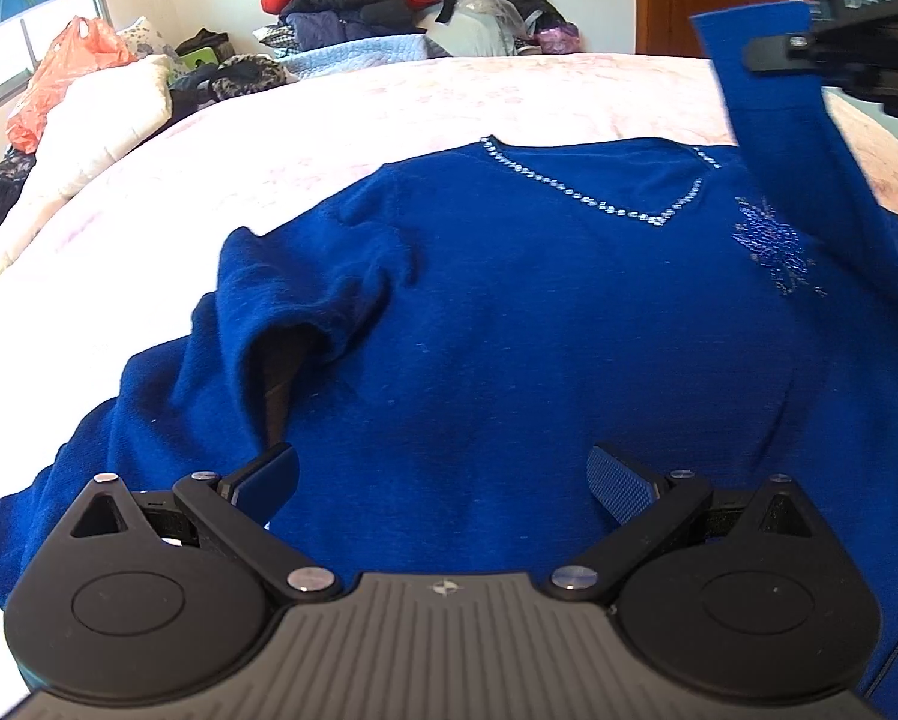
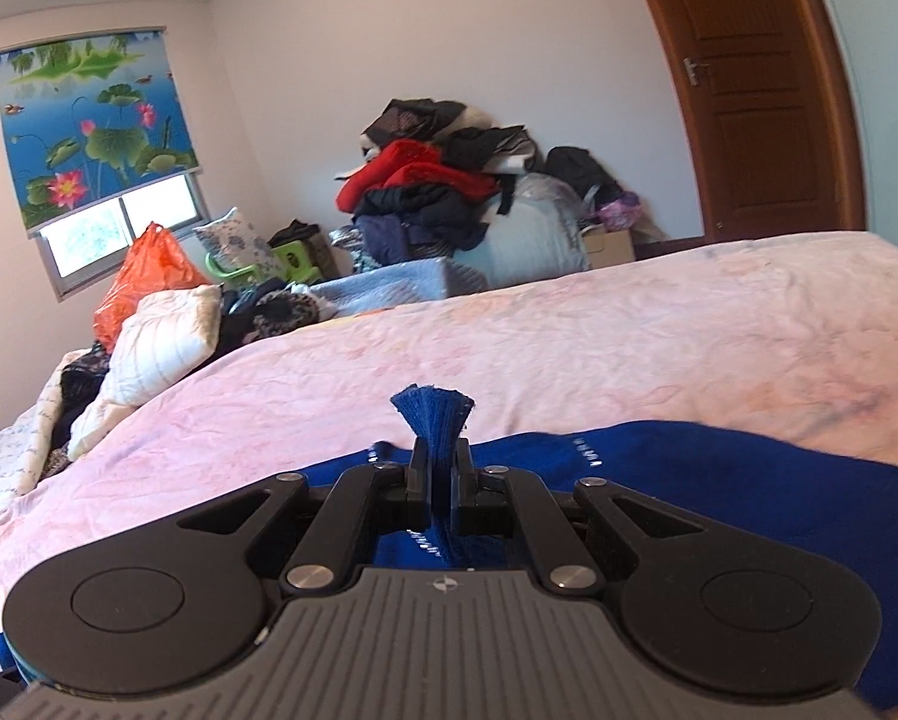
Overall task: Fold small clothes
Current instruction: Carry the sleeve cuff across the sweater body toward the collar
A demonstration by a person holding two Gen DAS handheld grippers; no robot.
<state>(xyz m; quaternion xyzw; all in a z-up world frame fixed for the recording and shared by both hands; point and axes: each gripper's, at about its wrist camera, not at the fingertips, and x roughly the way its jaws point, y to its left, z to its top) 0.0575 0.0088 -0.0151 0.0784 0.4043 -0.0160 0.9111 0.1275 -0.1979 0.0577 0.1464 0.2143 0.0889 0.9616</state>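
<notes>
Right wrist view: my right gripper [image 2: 440, 480] is clamped on the cuff [image 2: 434, 420]; my left gripper [image 1: 443, 489] gapes empty over the sweater [image 1: 509, 312] on the bed [image 1: 389, 102]. A thin pinch could slip, dropping the sleeve [image 1: 779, 120] crooked.

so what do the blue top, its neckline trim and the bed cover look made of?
Blue top: soft matte knit, probably wool or acrylic; fuzzy nap, limp folds.
Neckline trim: small shiny studs, likely rhinestones or metal; they glint.
Bed cover: thin woven cloth, likely cotton; matte, finely creased, faint pink print.
</notes>
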